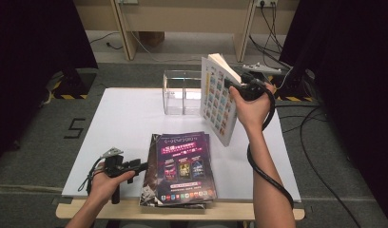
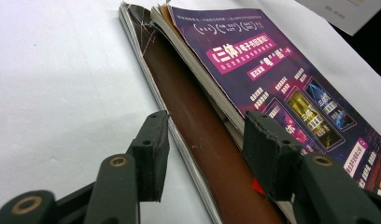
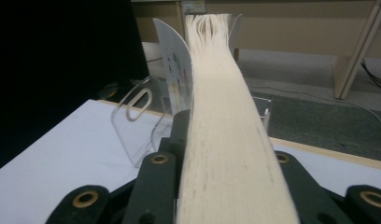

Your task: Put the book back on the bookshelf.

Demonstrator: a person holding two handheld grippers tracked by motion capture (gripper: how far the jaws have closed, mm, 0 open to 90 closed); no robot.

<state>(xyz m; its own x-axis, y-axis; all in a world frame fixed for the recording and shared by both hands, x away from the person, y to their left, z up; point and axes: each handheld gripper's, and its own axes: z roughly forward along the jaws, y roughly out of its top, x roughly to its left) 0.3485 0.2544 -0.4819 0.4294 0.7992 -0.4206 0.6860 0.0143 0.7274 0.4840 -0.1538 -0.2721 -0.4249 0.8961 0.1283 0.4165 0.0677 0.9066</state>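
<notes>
1. Nearest, at about 7 o'clock on the table [image 1: 125,109], the left gripper [image 1: 143,166] rests low with its jaws apart, gripping nothing, its tips at the left edge of the magazine stack [image 1: 180,166].
2. Further off, at about 1 o'clock, the right gripper [image 1: 237,87] is clamped on a thick white book [image 1: 218,102], held upright above the table.
3. Beyond, at 12 o'clock, stands a clear acrylic holder [image 1: 181,92], just beside the book.

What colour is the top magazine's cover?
Purple, with pink banners: the top magazine, best in the left gripper view.
</notes>
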